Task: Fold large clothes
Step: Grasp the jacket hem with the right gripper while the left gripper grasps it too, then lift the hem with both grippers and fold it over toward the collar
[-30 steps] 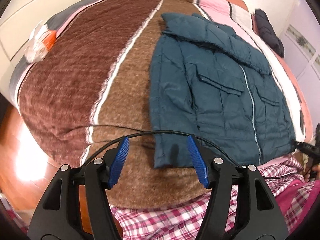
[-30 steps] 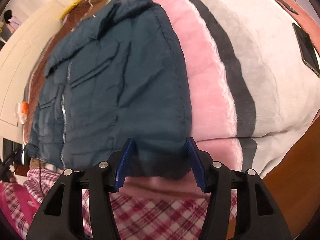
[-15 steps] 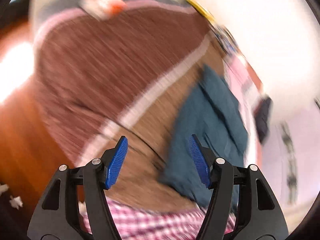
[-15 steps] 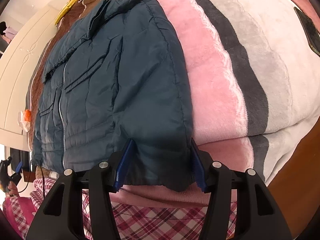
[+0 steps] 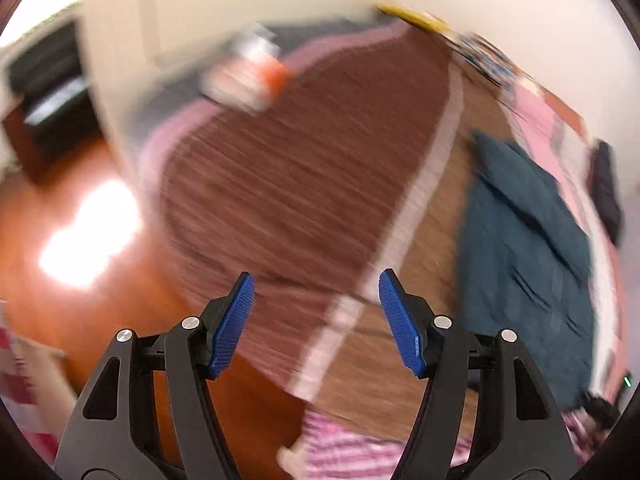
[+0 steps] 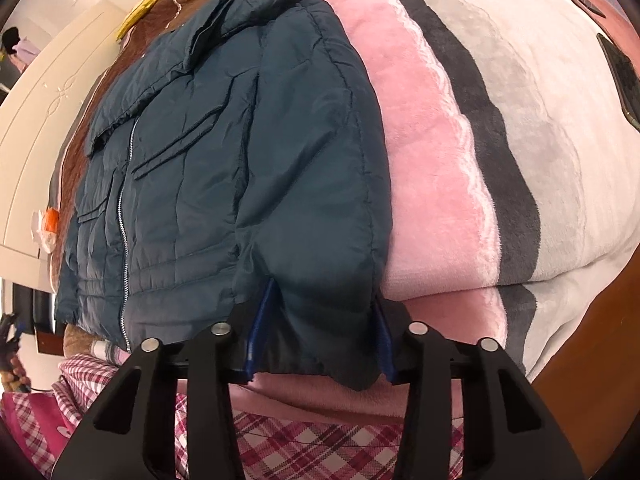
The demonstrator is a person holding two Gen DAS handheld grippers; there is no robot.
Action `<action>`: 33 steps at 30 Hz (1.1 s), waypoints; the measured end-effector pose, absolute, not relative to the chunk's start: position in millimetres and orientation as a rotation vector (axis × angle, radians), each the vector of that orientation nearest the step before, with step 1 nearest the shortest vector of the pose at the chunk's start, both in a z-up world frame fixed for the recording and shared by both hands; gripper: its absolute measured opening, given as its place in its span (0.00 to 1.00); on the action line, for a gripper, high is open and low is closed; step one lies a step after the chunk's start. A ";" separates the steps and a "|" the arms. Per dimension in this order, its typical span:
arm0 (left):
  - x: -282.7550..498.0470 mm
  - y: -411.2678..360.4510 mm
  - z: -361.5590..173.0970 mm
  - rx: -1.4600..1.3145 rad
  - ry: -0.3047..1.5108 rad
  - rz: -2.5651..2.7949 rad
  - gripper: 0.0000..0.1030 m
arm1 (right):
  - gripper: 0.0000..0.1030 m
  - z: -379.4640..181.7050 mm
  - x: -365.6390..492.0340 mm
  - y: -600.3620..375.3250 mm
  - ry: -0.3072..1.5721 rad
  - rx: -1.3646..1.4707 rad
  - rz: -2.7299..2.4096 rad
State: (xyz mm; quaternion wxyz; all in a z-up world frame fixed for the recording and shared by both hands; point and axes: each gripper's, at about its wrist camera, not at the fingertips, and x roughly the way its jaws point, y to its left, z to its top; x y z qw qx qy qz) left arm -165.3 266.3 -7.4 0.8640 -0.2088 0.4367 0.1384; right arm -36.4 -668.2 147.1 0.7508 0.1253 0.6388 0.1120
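A dark teal puffer jacket (image 6: 208, 168) lies front up, zipped, on the bed. In the right wrist view its near sleeve cuff (image 6: 320, 320) lies between the blue pads of my right gripper (image 6: 320, 328), which is open around it. In the blurred left wrist view the jacket (image 5: 528, 240) is far right. My left gripper (image 5: 316, 320) is open and empty over the brown striped blanket (image 5: 288, 184), well left of the jacket.
The bed carries a pink, grey and white fleece blanket (image 6: 500, 120). Wooden floor (image 5: 80, 280) lies at the left. A white wardrobe (image 6: 36, 120) stands behind. A dark phone (image 6: 620, 72) lies on the blanket. Pink plaid cloth (image 6: 320, 448) is near the bed's edge.
My left gripper has swung left, away from the jacket's hem toward the bed's edge and floor. My right gripper has moved forward so the sleeve cuff sits deeper between its pads.
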 end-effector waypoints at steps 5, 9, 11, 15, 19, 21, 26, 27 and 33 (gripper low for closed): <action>-141.3 198.9 -46.2 -0.450 1.016 0.012 0.62 | 0.41 149.1 -37.3 -672.5 1.397 0.300 0.240; -132.0 163.7 -60.1 -0.409 1.075 -0.084 0.63 | 0.41 148.7 -38.5 -674.5 1.401 0.313 0.236; -128.8 155.1 -63.1 -0.394 1.098 -0.113 0.62 | 0.41 149.1 -39.6 -674.8 1.397 0.315 0.234; -122.6 147.8 -66.8 -0.376 1.113 -0.141 0.62 | 0.41 148.1 -39.9 -676.3 1.403 0.329 0.231; -117.3 144.8 -71.6 -0.354 1.136 -0.183 0.39 | 0.42 145.8 -39.5 -674.2 1.408 0.311 0.238; -114.9 142.0 -75.2 -0.347 1.155 -0.192 0.29 | 0.38 146.3 -39.7 -673.1 1.408 0.304 0.244; -116.0 136.1 -68.7 -0.308 1.124 -0.223 0.11 | 0.19 151.0 -41.5 -670.8 1.388 0.293 0.265; -116.9 133.6 -64.0 -0.289 1.108 -0.228 0.11 | 0.15 153.2 -42.3 -670.2 1.379 0.291 0.270; -118.9 130.3 -34.5 -0.280 1.009 -0.262 0.09 | 0.10 172.4 -45.1 -670.5 1.323 0.336 0.297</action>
